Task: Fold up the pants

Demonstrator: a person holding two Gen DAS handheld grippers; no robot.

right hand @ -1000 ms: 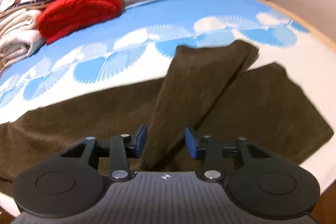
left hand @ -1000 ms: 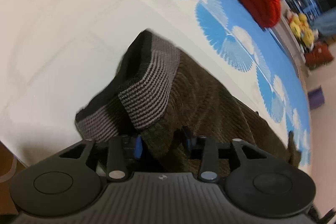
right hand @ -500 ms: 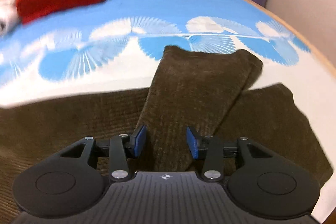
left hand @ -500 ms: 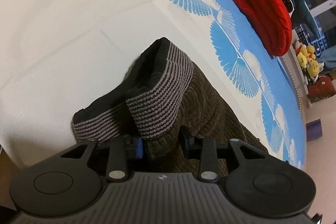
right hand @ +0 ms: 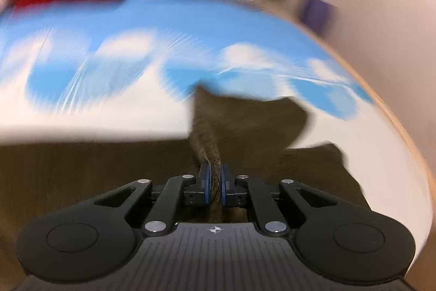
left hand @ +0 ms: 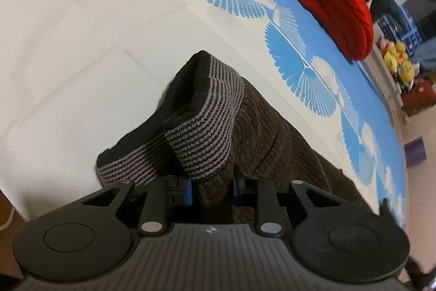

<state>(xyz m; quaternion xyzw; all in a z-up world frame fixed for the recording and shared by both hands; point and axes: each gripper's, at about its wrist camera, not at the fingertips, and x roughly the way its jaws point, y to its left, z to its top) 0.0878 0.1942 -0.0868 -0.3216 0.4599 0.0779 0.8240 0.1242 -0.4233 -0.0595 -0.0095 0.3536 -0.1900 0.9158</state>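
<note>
Pinching a ridge of brown fabric, my right gripper [right hand: 215,184] is clamped tight on a leg of the pants [right hand: 245,127], whose cuff end lies toward twelve o'clock on the blue-and-white bedspread [right hand: 136,18]; my left gripper [left hand: 212,188] is closing around the fabric just below the striped waistband [left hand: 207,124], which stands bunched at twelve o'clock on the white part of the spread [left hand: 68,45]. I think the thin pinch on the right could slip if I pull fast, since the view is blurred with motion; the left may catch only one layer, so the waistband could sag open and spoil the fold. No brand, label or writing is readable anywhere.
</note>
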